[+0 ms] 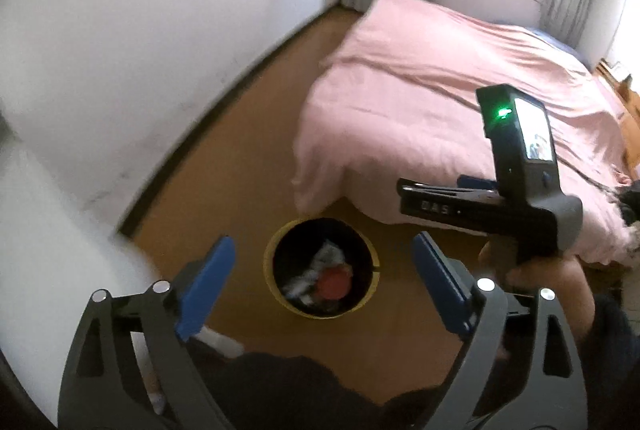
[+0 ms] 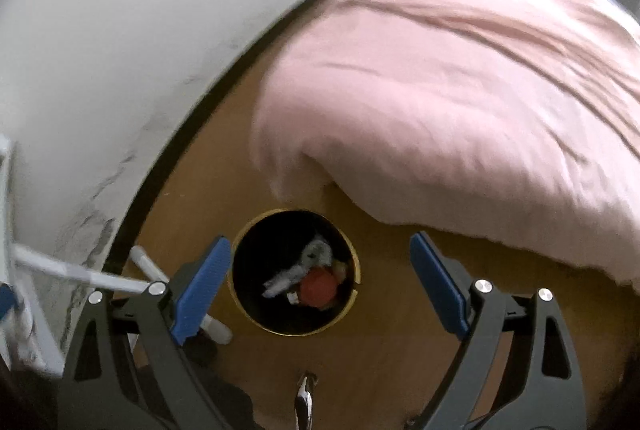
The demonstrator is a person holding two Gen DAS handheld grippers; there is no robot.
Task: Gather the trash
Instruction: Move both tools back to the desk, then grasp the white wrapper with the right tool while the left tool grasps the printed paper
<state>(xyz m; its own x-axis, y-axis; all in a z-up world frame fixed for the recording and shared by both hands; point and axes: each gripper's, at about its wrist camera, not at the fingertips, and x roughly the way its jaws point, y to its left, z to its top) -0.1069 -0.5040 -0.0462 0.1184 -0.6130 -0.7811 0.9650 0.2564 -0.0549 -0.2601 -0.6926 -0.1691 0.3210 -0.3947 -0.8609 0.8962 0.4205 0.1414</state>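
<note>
Both my claws, left and right, hang spread and empty over the bin. Only my left view shows the right hand; only my right shows white tubes left of the bin.

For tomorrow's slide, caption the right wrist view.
Open right gripper above yellow-rimmed round bin holding red lid and crumpled paper.

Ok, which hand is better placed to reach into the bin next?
Left, probably: the bin sits centred between the fingers of the open left tool; the right tool, also open, has it off-centre and hangs nearer the bed.
</note>
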